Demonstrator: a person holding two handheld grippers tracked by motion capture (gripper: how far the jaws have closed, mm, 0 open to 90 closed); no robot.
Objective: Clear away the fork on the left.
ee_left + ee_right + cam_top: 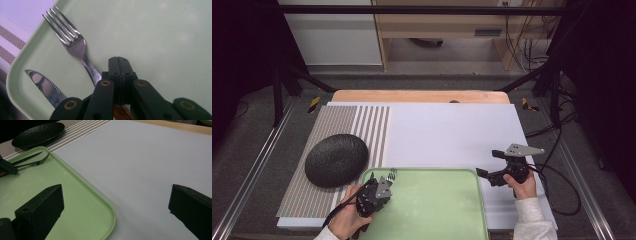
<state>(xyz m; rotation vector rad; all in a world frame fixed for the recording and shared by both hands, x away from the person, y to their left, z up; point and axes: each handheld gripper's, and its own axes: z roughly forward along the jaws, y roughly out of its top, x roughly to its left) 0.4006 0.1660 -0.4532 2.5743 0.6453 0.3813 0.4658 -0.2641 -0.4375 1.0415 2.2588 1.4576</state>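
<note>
Steel fork (75,46) and serrated knife (43,86) are seen lying side by side in the near-left corner of a pale green tray (160,37). Left gripper (119,65) is pressed together, seemingly over their handles; right gripper (116,202) is held wide apart.

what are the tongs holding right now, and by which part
The left tongs are shut on the silver metal fork, gripping its handle, with the tines free over the pale green tray. The right tongs are open, holding nothing.

Grey floor (257,145), black frame (422,9), perhaps wooden desk (447,25) behind
</note>
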